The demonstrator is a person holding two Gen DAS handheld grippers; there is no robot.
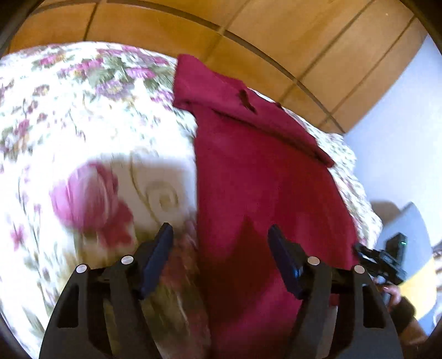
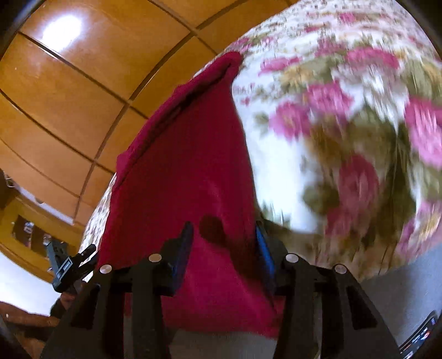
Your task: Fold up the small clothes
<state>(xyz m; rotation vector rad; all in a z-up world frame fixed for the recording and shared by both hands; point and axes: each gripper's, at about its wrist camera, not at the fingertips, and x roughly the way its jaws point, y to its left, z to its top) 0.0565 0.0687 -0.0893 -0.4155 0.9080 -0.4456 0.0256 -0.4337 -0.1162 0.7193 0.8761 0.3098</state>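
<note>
Folding step: near hem of crimson garment (image 1: 262,171) looks like the next grab, both grippers lined up on it.
Garment location: flat on floral bedspread (image 1: 83,116), far end already turned over into a band, near edge hanging toward the person.
Left gripper (image 1: 220,232): jaws spread wide, nothing between them, straddling garment's left edge.
Right gripper (image 2: 223,229): jaws apart, cloth passing between, not pinched that I can tell.
How to do it well: close on both near corners at matched height, lift together, carry hem to the far band, keep edges square; views are motion-blurred, so slow down before closing.
Count: one garment, two grippers, one bedspread, one wooden wardrobe (image 1: 248,24) behind.
</note>
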